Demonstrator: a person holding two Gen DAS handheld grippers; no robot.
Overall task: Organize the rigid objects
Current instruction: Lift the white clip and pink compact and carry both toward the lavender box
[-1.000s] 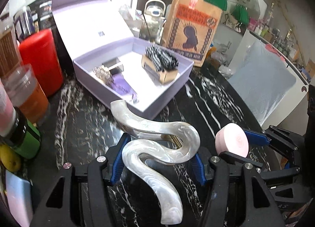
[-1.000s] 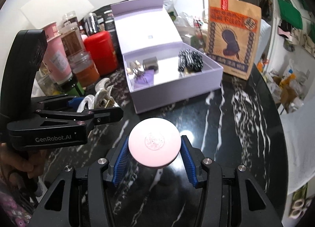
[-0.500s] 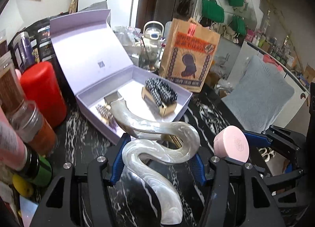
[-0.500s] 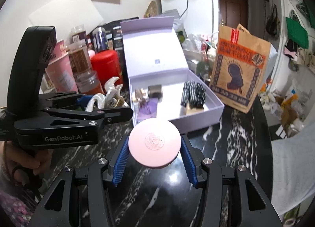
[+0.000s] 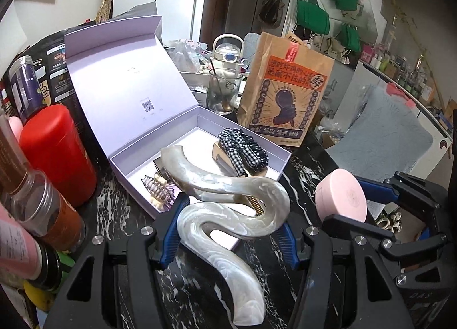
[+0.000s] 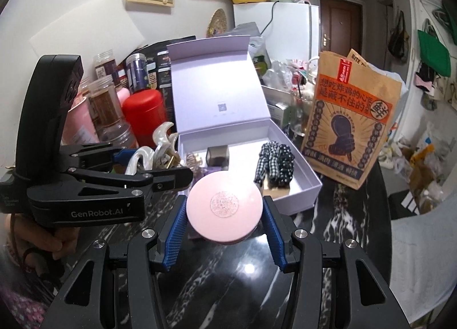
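My left gripper (image 5: 228, 232) is shut on a large pearly S-shaped hair claw (image 5: 228, 214), held above the black marble table just in front of the open lilac box (image 5: 200, 117). My right gripper (image 6: 224, 229) is shut on a round pink case (image 6: 224, 209), also near the box's front edge. In the left wrist view the pink case (image 5: 341, 200) hangs at the right. In the right wrist view the left gripper (image 6: 160, 169) with the claw (image 6: 162, 140) is at the left. Inside the box lie a checked black-and-white scrunchie set (image 6: 275, 163), a small dark cube (image 6: 218, 154) and a clear clip (image 5: 157, 189).
A red canister (image 5: 57, 152), jars and bottles (image 5: 42, 209) crowd the table's left. A brown paper bag (image 5: 288, 94) stands right of the box, a glass and kettle (image 5: 225, 72) behind it. The table edge drops off at the right (image 6: 382, 214). A hand (image 6: 42, 237) holds the left gripper.
Both grippers have risen and moved toward the lilac box, still holding the claw and the pink case. The box now sits lower and closer in both views.
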